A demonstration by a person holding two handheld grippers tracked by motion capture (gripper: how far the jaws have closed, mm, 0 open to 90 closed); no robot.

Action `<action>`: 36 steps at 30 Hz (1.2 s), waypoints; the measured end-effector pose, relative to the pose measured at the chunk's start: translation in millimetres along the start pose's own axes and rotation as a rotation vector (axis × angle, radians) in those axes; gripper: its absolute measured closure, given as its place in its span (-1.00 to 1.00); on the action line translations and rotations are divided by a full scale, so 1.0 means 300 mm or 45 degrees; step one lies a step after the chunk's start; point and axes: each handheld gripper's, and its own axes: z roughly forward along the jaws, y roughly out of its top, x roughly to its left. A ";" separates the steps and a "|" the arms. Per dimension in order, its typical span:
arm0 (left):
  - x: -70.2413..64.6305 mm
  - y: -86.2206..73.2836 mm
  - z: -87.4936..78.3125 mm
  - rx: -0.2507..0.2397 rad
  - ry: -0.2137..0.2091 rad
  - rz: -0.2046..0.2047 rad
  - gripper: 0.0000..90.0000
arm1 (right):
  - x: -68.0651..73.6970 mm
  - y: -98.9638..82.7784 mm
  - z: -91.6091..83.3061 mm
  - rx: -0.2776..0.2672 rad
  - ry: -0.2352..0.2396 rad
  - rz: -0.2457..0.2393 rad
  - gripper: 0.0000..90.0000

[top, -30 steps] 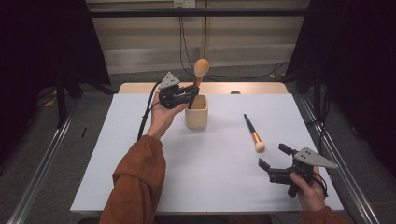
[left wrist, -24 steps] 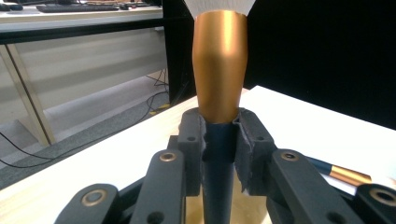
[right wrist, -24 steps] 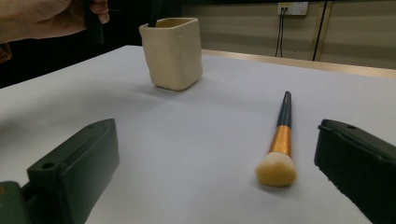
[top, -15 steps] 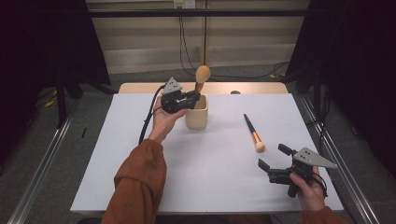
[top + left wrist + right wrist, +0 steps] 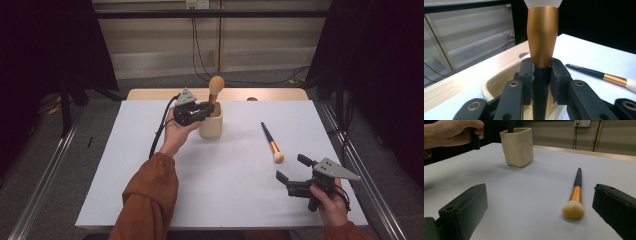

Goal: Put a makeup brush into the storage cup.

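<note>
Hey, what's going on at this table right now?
A person is putting makeup brushes into a cream cup. The left claw is shut on the dark handle of a large brush, holding it upright with its lower end inside the cup. A second brush lies flat on the white table, to the right of the cup. The right claw is open near the table's front right, holding nothing.

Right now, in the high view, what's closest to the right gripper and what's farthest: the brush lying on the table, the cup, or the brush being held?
From the right gripper:
1. Brush lying on the table, just ahead and left.
2. Cup, farther back, mid-table.
3. Held brush, standing in the cup, gripped by the left gripper; nearly tied with the cup.
</note>
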 end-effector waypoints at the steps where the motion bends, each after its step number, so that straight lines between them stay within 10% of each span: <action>1: 0.002 -0.002 0.000 0.000 0.000 -0.003 0.64 | 0.000 0.000 0.000 -0.001 0.000 0.002 -1.00; 19: 0.005 -0.003 -0.021 0.007 0.041 -0.036 0.44 | 0.001 0.000 0.001 0.002 0.003 -0.001 -1.00; 36: -0.024 -0.018 -0.116 -0.034 0.056 -0.110 -0.32 | -0.002 0.001 0.002 -0.003 -0.008 -0.004 -1.00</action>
